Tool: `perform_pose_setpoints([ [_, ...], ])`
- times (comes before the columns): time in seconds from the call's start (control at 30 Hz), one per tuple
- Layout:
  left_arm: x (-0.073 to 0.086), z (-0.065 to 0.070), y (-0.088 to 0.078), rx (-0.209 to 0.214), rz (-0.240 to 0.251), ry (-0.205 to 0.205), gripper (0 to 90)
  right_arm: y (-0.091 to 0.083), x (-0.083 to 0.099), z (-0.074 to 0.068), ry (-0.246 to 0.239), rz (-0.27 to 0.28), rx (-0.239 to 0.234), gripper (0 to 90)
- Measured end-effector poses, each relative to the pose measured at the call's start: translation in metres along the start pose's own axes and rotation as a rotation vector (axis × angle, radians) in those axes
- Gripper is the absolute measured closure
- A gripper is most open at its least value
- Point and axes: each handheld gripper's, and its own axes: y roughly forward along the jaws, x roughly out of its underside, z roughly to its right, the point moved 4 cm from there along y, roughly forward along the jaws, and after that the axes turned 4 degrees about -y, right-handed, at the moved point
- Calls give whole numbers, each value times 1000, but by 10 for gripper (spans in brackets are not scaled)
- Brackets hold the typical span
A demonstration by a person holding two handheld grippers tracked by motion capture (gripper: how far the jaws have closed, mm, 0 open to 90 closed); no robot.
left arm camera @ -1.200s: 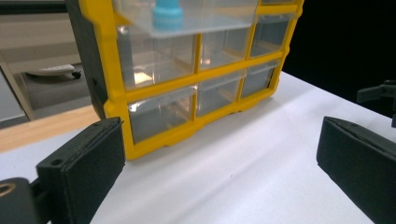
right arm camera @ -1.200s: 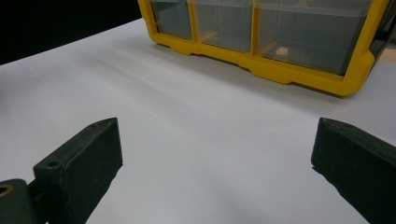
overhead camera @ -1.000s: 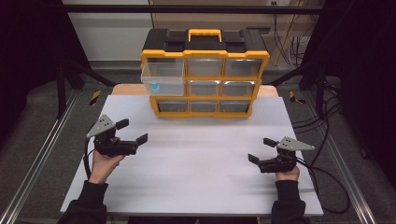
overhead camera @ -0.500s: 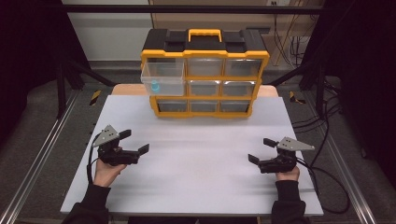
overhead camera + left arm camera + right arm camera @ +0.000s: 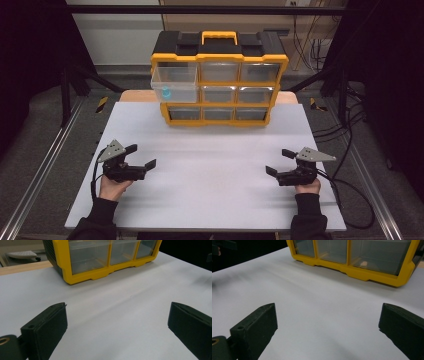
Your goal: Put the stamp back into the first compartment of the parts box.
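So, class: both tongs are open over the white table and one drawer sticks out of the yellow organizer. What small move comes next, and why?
Probably the left tongs should reach forward toward the pulled-out top-left drawer of the organizer. It is the nearer hand, its jaws are apart and empty, and a small blue item sits in that drawer.

The little blue thing (image 5: 166, 93) in the pulled-out drawer (image 5: 175, 84) is too small to tell what it is; the yellow drawer box (image 5: 100, 257) is cut off at the top in both gripper views; the person's arms are cut off at the bottom edge.
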Motion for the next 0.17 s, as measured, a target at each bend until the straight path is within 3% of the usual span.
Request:
perform_pose_setpoints([
  [0.17,0,0,0,-6,-6,10,23,0,0,0,-1,-1,-1,25],
])
